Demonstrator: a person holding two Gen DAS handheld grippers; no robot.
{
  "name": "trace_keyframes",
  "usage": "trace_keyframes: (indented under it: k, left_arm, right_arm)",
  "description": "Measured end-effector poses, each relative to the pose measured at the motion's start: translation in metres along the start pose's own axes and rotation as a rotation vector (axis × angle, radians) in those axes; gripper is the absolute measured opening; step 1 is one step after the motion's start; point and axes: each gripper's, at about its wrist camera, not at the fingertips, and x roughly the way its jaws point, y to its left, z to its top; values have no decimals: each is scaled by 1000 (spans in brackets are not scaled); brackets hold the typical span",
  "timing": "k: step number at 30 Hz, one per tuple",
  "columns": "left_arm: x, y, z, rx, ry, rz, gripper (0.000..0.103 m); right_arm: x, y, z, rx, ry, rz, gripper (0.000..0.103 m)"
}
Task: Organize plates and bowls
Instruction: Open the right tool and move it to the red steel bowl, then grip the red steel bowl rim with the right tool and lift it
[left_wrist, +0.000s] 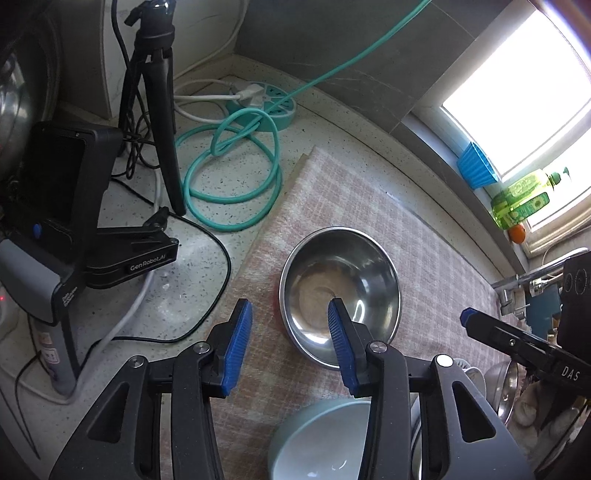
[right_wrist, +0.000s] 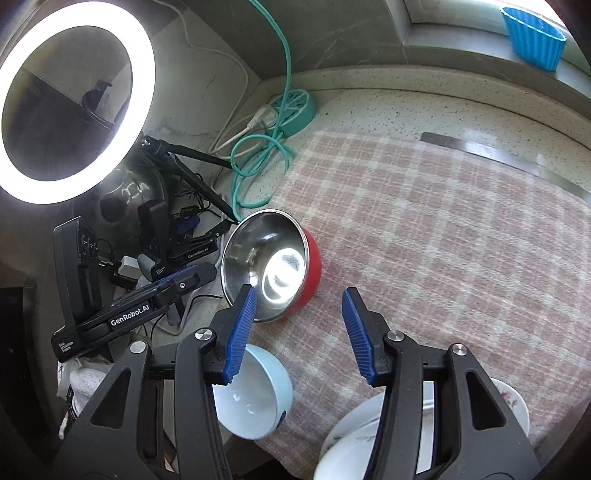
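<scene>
A steel bowl with a red outside sits on the pink checked cloth. A pale blue bowl stands nearer, also in the right wrist view. White plates lie at the cloth's front right. My left gripper is open and empty, its right finger over the steel bowl's near rim. My right gripper is open and empty above the cloth, between the blue bowl and the plates; its tip shows in the left wrist view.
A tripod, black devices and cables crowd the counter at left. A teal hose and round power strip lie behind. A lit ring light stands at left. A blue cup and green bottle are by the window.
</scene>
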Motion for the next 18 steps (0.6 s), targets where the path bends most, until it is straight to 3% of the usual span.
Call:
trace_keyframes:
  k: [3, 13, 18]
  left_arm:
    - [6, 5, 2, -15, 14, 2, 35]
    - [22, 11, 3, -34, 56, -2, 20]
    - [28, 8, 3, -26, 67, -5, 12]
  right_arm:
    - [22, -2, 5, 19, 32, -6, 50]
    - [59, -5, 13, 40, 88, -22, 23]
    - [64, -5, 12, 39, 92, -23, 15]
